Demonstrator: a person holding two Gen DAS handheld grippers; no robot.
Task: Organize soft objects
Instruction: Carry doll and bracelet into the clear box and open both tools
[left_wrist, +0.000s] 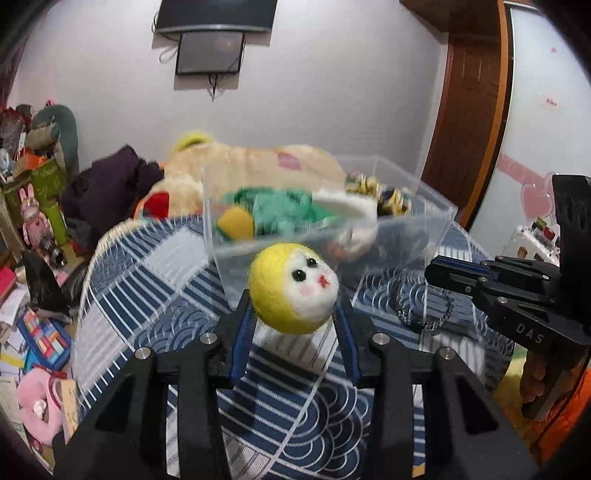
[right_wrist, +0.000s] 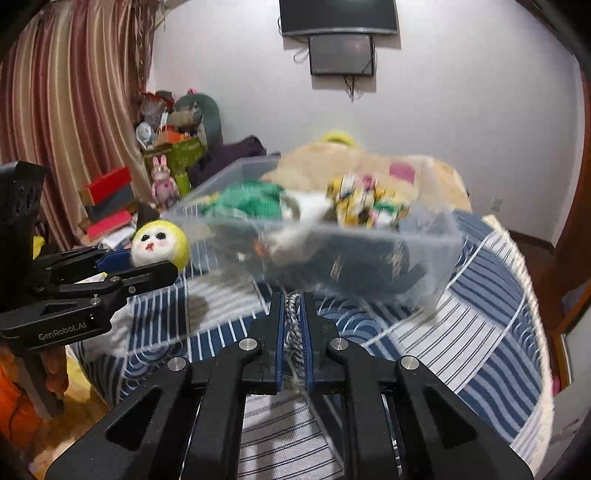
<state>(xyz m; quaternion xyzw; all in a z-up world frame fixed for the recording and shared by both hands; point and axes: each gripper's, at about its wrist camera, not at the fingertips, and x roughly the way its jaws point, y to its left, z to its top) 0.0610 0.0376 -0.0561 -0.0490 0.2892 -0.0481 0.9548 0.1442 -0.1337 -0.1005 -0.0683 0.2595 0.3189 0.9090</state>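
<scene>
Left wrist view: my left tongs (left_wrist: 293, 295) pinching yellow felt doll head (left_wrist: 293, 286); right tongs (right_wrist: 293, 306) pinching grey braided cord (right_wrist: 293, 314). Clear plastic bin (left_wrist: 417, 236) just ahead, so lift over rim, drop gently imo.

Both views are evenly lit by soft indoor light; no hard glare is seen. A soft shadow is cast on the patterned cloth (left_wrist: 280, 398) beneath the left claw (left_wrist: 295, 314). The clear box (left_wrist: 332, 236) beyond the claw is smeared by motion blur in both views, and its contents are hardly resolved, while the claw bodies are rendered sharp. Straight lines are bent by fisheye distortion, and the corners are darkened to black.
</scene>
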